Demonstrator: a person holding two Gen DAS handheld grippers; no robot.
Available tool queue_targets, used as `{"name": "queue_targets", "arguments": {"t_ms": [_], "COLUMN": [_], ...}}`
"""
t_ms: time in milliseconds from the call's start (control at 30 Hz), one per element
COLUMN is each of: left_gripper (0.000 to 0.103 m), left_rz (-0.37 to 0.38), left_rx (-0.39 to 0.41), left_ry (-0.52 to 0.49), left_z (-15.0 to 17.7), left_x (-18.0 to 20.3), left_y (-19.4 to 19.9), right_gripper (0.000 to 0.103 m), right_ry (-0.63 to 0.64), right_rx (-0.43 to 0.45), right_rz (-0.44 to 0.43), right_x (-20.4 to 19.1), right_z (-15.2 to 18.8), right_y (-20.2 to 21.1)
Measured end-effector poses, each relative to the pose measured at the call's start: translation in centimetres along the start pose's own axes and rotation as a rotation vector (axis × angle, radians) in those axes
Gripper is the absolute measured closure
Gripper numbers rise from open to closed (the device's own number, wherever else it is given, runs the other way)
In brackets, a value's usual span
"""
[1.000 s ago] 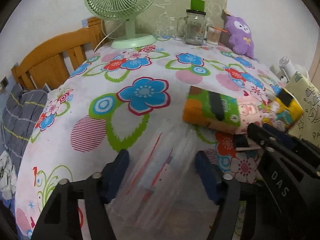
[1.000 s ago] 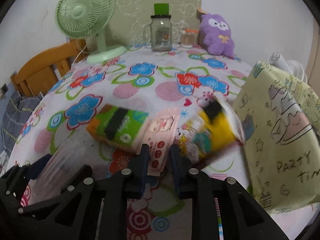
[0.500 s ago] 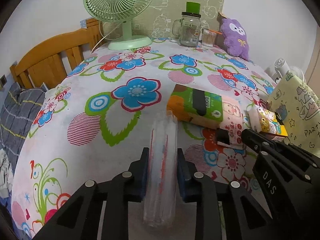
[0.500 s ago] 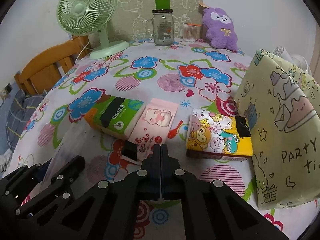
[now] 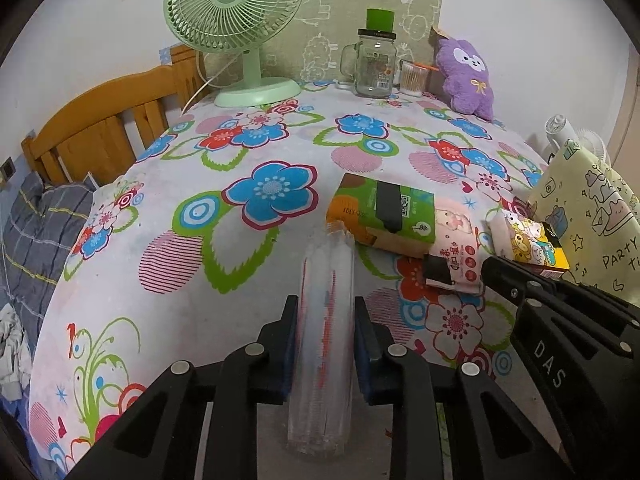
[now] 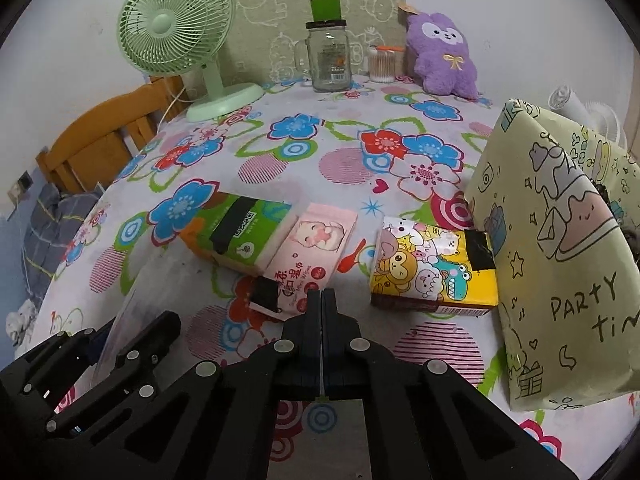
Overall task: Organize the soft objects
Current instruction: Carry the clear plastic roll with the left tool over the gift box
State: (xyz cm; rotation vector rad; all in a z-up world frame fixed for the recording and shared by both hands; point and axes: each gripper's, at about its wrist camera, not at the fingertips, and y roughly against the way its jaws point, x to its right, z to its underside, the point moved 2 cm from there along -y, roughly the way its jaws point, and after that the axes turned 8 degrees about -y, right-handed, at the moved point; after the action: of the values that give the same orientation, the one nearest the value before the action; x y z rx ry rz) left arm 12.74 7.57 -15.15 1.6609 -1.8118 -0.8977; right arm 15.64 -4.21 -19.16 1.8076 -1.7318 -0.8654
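Note:
My left gripper [image 5: 325, 312] is shut on a clear plastic bag [image 5: 325, 320], pinched into a narrow upright fold over the flowered tablecloth. A green tissue pack [image 5: 386, 212], a pink wet-wipes pack [image 5: 458, 248] and a yellow cartoon tissue pack [image 5: 532, 242] lie to its right. In the right wrist view my right gripper [image 6: 321, 300] is shut and empty, just in front of the pink pack [image 6: 310, 252], with the green pack [image 6: 236, 232] to the left and the yellow pack [image 6: 432, 268] to the right. The clear bag [image 6: 132, 300] shows at lower left, held by my left gripper.
A yellow "party time" paper bag [image 6: 560, 260] stands at the right table edge. At the back are a green fan [image 6: 176, 40], a glass jar [image 6: 328, 60], a cotton-swab cup [image 6: 382, 64] and a purple plush [image 6: 442, 56]. A wooden chair [image 5: 100, 128] stands at the left.
My left gripper has closed on the clear bag, squeezing it narrow. My right gripper has let go of the yellow pack, which now lies flat, and shut empty.

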Motion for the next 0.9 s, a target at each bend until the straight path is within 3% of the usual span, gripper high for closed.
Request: {"name": "queue_targets", "arguments": {"t_ms": [533, 900], "left_gripper": [0.08, 0.08], "left_rz": [0.017, 0.045], "left_rx": [0.065, 0.165], "left_ry": [-0.045, -0.067], "left_z": [-1.9, -4.4], "left_x": [1.0, 3.3], "left_y": [1.6, 6.3], "right_gripper": [0.1, 0.1], "right_ry": [0.013, 0.018], "right_rx": [0.044, 0.124], "right_rz": [0.03, 0.046], "right_x": [0.7, 2.3], "right_z": [-1.4, -3.1], "right_y": [2.2, 7.2]}}
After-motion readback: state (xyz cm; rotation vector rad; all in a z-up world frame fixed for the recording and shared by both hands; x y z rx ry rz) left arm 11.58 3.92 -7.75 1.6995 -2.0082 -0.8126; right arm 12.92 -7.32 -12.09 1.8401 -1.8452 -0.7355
